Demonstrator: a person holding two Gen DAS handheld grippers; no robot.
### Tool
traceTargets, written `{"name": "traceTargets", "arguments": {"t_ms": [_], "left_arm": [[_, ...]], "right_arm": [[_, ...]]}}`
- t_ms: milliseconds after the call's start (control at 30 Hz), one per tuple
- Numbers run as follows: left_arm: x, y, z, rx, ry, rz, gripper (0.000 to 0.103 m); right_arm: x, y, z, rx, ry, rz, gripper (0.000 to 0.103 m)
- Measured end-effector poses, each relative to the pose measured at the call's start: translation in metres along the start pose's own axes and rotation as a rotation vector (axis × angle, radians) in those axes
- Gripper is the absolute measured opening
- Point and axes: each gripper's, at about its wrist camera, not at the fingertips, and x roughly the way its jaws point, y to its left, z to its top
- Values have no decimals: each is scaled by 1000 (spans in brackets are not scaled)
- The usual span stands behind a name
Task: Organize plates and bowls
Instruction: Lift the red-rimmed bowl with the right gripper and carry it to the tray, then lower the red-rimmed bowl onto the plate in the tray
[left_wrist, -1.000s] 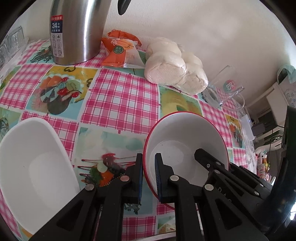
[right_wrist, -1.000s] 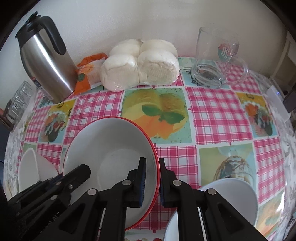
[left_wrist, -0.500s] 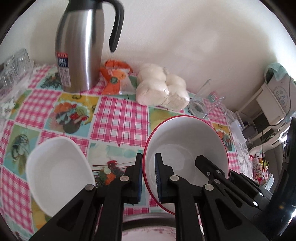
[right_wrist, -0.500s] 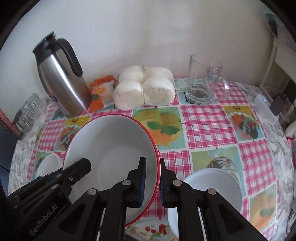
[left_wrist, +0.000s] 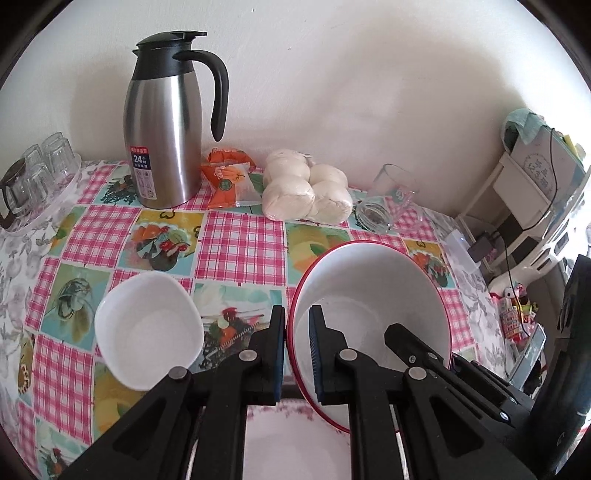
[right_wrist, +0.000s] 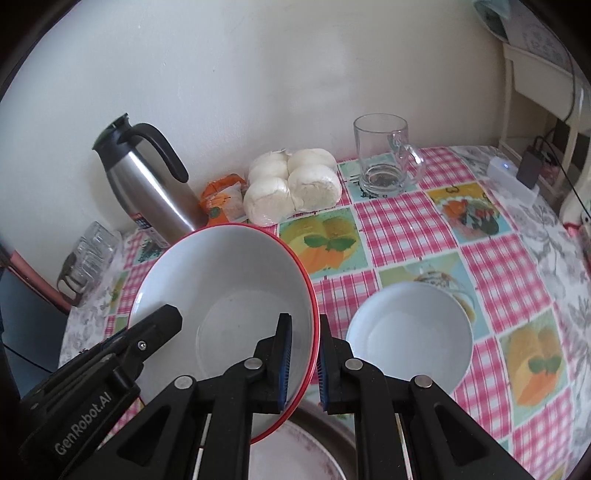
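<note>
Left wrist view: the checked tablecloth spreads below me, and I carry the red-rimmed bowl above it, tilted, its hollow facing the back wall. My left gripper is clamped on the bowl's left rim, one pad outside the wall and one inside; my right gripper reaches in from the right and pinches the opposite edge. The bowl thus spans the gap between my two hands, neither being nearer than the other.

Right wrist view: the same bowl fills the left half, with my right gripper closed over its right rim and my left gripper entering at lower left. Directly beneath the bowl, close to me, lies a patterned plate, partly hidden by my fingers; I judge this the likeliest landing place, reached by lowering the bowl toward me.

A small white bowl sits on the cloth to the left of my hands and a white dish to the right, both well clear of the carried bowl.
</note>
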Motion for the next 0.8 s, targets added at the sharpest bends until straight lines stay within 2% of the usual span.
{"name": "traceTargets", "arguments": {"t_ms": [800], "left_arm": [[-50,18,-65,6,30,32,12]], "right_arm": [[-44,18,-64,-35,43,34,14]]}}
